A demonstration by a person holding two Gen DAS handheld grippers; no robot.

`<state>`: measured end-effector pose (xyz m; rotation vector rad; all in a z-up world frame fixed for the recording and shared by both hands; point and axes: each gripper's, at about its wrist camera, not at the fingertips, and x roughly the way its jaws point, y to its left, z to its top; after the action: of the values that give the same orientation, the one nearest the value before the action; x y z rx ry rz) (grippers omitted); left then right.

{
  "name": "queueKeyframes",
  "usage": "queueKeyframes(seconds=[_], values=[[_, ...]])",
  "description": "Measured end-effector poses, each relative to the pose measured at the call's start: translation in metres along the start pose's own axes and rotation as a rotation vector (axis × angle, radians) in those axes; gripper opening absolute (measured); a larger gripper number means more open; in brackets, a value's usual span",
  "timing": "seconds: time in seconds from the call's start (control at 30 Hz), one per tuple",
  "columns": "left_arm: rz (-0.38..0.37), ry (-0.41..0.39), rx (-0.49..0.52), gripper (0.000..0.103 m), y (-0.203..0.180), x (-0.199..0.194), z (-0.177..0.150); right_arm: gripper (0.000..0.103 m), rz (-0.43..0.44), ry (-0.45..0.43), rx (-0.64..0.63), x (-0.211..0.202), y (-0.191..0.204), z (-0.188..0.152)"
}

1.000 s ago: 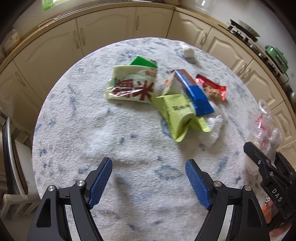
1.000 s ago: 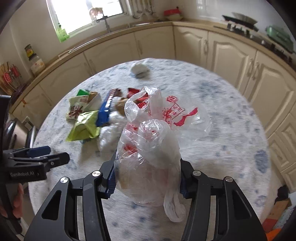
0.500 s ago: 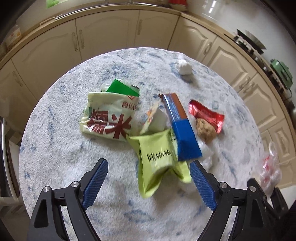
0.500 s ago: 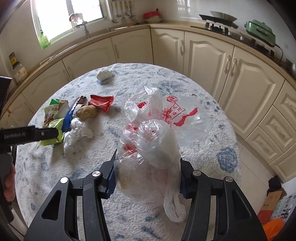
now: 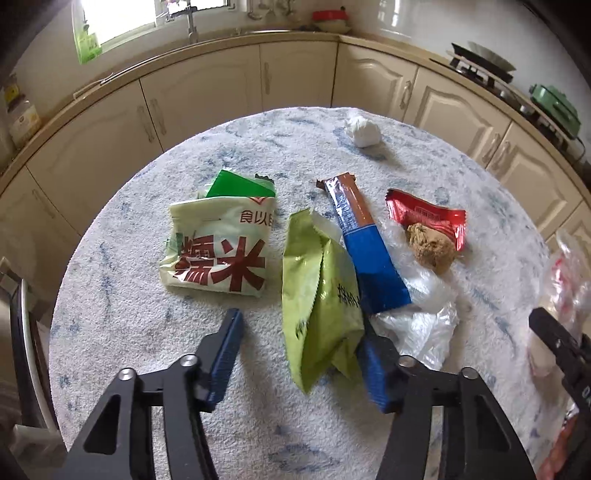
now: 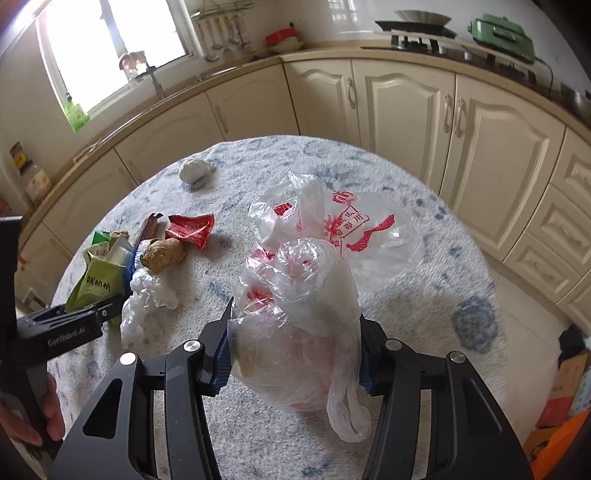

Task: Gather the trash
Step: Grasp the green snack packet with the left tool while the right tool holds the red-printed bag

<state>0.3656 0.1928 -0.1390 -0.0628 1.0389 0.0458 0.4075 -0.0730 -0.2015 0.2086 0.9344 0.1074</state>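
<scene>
Trash lies on a round table [image 5: 140, 354]: a lime-green wrapper [image 5: 317, 295], a blue and brown bar wrapper [image 5: 369, 258], a red wrapper [image 5: 424, 218], a brown lump [image 5: 430, 247], clear plastic film [image 5: 421, 317], a pale rice bag [image 5: 218, 251] and a white paper ball [image 5: 364, 131]. My left gripper [image 5: 299, 325] straddles the near end of the lime-green wrapper. Its jaws are closing; the left pad stands apart from the wrapper. My right gripper [image 6: 295, 317] is shut on a clear plastic bag [image 6: 306, 295] with red print, held above the table.
Cream kitchen cabinets [image 5: 207, 96] curve around behind the table, with a sink window at the back left and a stove [image 6: 421, 22] at the right. A chair [image 5: 22, 332] stands at the table's left edge. Boxes [image 6: 565, 406] lie on the floor at the right.
My left gripper moved forward to the trash pile and its jaws narrowed around the lime-green wrapper. My right gripper shifted and rolled a little, still gripping the bag.
</scene>
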Motion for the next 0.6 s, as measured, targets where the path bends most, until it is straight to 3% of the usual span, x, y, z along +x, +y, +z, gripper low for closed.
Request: queueKeyframes(seconds=[0.03,0.07,0.1,0.3,0.6], values=[[-0.003,0.002,0.002,0.037,0.0,-0.001,-0.001,0.054,0.002,-0.006,0.006,0.0,-0.001,0.0],[-0.011,0.009,0.003,0.021,-0.001,-0.004,-0.002,0.054,0.005,-0.009,0.015,-0.001,-0.001,0.0],[-0.018,0.022,0.002,0.018,-0.003,-0.004,-0.002,0.054,0.009,-0.013,0.022,-0.001,-0.002,0.0],[0.032,0.023,0.019,0.013,-0.017,-0.011,-0.009,0.054,0.037,-0.019,0.037,-0.003,-0.007,-0.001],[-0.022,0.057,-0.014,0.001,-0.007,-0.033,-0.031,0.054,0.015,-0.006,0.009,-0.013,-0.005,-0.011]])
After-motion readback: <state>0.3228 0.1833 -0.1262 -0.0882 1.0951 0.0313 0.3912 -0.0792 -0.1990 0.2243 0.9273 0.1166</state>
